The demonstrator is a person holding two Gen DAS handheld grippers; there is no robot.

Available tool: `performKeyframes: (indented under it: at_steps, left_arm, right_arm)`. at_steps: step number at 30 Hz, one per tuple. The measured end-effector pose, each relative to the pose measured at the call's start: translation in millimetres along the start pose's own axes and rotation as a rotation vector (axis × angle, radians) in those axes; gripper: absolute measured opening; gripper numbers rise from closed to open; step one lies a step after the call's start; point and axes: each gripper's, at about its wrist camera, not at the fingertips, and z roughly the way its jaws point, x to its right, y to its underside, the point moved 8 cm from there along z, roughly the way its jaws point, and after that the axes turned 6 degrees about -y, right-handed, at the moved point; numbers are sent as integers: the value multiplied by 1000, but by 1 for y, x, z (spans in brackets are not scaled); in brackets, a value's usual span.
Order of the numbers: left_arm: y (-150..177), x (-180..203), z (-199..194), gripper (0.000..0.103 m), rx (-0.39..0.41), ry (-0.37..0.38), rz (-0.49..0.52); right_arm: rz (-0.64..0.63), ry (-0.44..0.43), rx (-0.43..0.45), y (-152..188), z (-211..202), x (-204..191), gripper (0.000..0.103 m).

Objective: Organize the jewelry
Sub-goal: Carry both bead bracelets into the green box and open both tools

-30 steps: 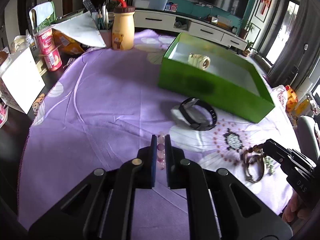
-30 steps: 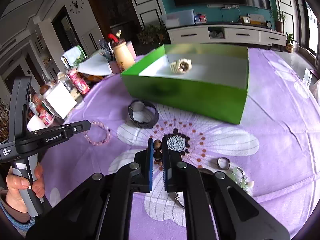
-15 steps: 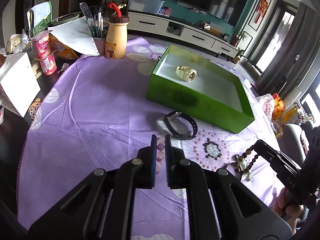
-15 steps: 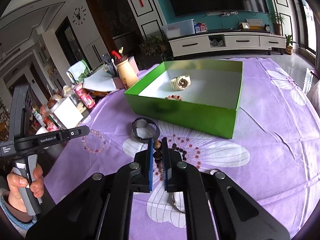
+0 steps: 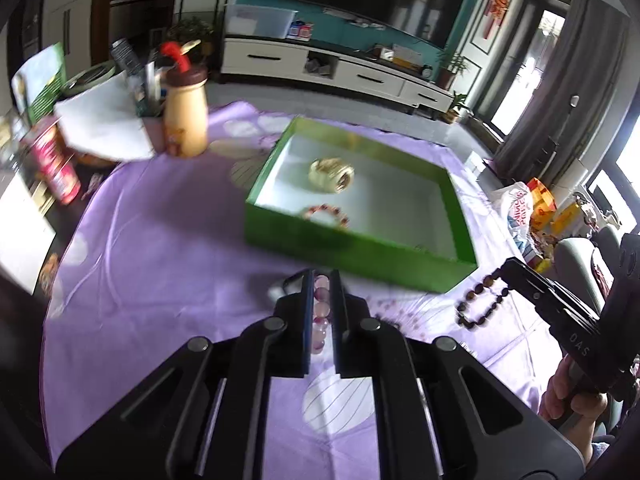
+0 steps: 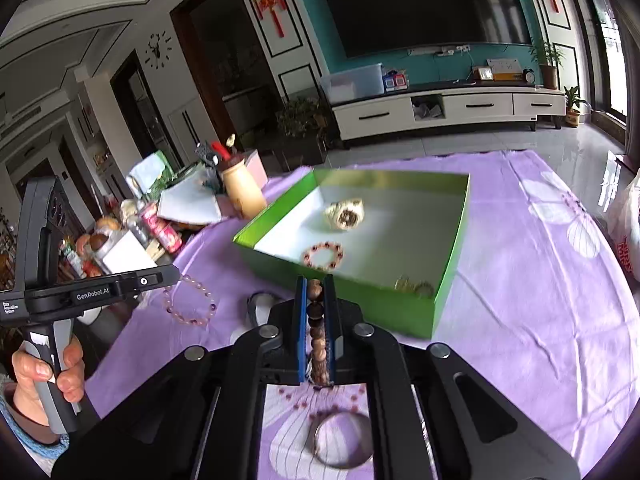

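Above the near edge of the bench (image 5: 152,264), which is draped in a purple flowered cloth, both grippers have risen since a second ago, each carrying a bracelet clear of the surface. The left gripper (image 5: 321,280) has its jaws pinching a pale pink bead bracelet (image 5: 320,316), which a second earlier still lay on the cloth; in the right wrist view the same bracelet (image 6: 191,300) hangs free as a loop below the tool. The right gripper (image 6: 316,286) has its jaws pinching a dark brown bead bracelet (image 6: 316,332), seen from the left wrist view dangling beside the green box (image 5: 360,248). The box, towards the far right of the bench, now shows more of its floor: a cream watch (image 6: 345,213), a red bead bracelet (image 6: 323,256) and a gold piece (image 6: 414,286) at its near right corner. A black band (image 6: 256,308) and a silver bangle (image 6: 340,440) remain on the cloth. Both lifts appear complete; judged from this, carrying over the box rim and releasing is the step due.
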Motion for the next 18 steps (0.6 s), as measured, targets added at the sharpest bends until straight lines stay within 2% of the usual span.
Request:
performKeyframes:
  at_steps: [7, 11, 18]
  left_arm:
    - [-43, 38, 20, 7, 3, 44, 33]
    - [-62, 56, 43, 7, -18, 59, 34]
    - [-77, 81, 93, 7, -84, 32, 52]
  right_arm:
    - [27, 6, 26, -33, 7, 19, 7]
    - [32, 20, 3, -44, 23, 30, 7]
    - [51, 45, -64, -47, 61, 51, 7]
